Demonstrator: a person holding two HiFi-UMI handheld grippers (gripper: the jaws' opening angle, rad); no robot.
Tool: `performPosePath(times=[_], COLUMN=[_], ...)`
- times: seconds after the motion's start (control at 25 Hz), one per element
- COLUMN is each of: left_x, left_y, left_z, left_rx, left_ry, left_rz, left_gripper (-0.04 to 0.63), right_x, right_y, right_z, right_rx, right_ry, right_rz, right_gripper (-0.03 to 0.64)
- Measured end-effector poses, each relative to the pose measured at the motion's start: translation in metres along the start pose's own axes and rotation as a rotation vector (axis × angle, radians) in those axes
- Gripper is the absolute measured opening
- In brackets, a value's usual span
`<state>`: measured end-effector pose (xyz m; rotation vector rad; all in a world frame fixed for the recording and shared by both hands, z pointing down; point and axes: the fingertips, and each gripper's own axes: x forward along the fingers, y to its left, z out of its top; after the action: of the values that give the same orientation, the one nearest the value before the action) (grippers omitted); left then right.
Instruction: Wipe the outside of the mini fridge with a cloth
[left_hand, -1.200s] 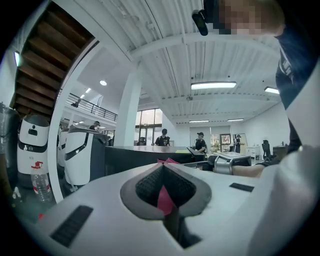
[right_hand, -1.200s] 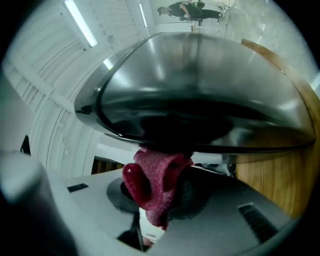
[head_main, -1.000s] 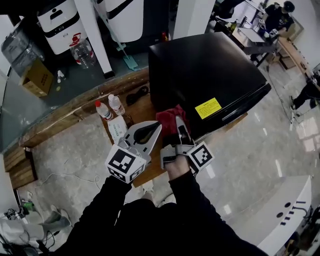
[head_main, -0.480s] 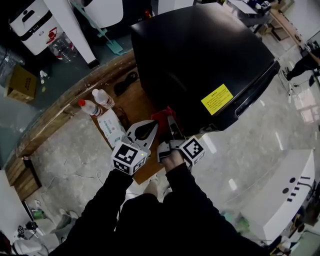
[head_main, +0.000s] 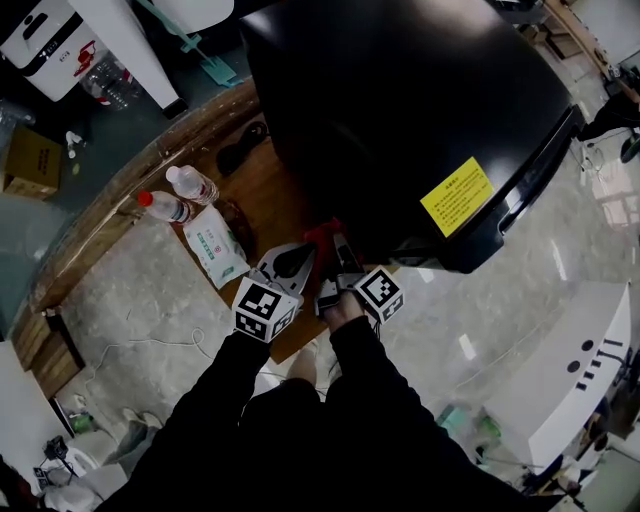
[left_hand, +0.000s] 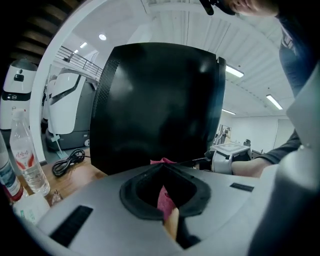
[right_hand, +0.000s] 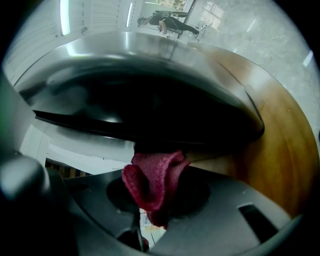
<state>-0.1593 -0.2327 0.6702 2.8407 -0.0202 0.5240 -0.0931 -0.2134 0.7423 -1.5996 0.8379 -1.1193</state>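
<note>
Right gripper (head_main: 340, 248) is clamped tight on the red cloth (right_hand: 152, 182), bunched against the near side of the black mini fridge (head_main: 400, 90), low down by the wooden table (head_main: 265, 195). Left gripper (left_hand: 162, 166) sits just beside it, tips pressed together, nothing pinched. Further left stand two clear bottles, one white-capped (head_main: 190, 183), one red-capped (head_main: 160, 205). Can't tell what's in them.

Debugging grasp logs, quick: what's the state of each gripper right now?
Left gripper: shut, nothing clamped.
Right gripper: shut on the red cloth, at the mini fridge.
</note>
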Motion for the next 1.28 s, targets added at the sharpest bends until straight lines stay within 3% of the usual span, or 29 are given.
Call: performPosePath(times=[0.28,0.52,0.72,0.96,1.28], left_x=[0.020,0.018,0.002,-0.029,-0.067], left_y=[0.005,0.004,-0.005,-0.037,-0.099], left_z=[-0.040,-0.043,-0.015,0.018,0.069], left_rx=[0.040,0.005,-0.013,-0.045,-0.031], left_ry=[0.062,0.052,-0.005,-0.058,-0.119], left_rz=[-0.031,-0.025,-0.026,-0.056,-0.152], left_gripper=[0.006,0.006,0.006,0.006,0.006], right_x=[0.012,0.009,-0.018,-0.093,-0.171], right_y=[-0.048,-0.084,-0.054,0.002,0.117], right_z=[-0.003,-0.005,-0.011,-0.017,0.010], right_rx=[0.003,-0.014,-0.187,-0.425,-0.866], right_ry=[-0.006,0.035,0.117,0.215,0.189], right_rz=[-0.085,-0.174,-0.135,-0.102,0.069], right_gripper=[0.094,0.094,0.094,0.094,0.091])
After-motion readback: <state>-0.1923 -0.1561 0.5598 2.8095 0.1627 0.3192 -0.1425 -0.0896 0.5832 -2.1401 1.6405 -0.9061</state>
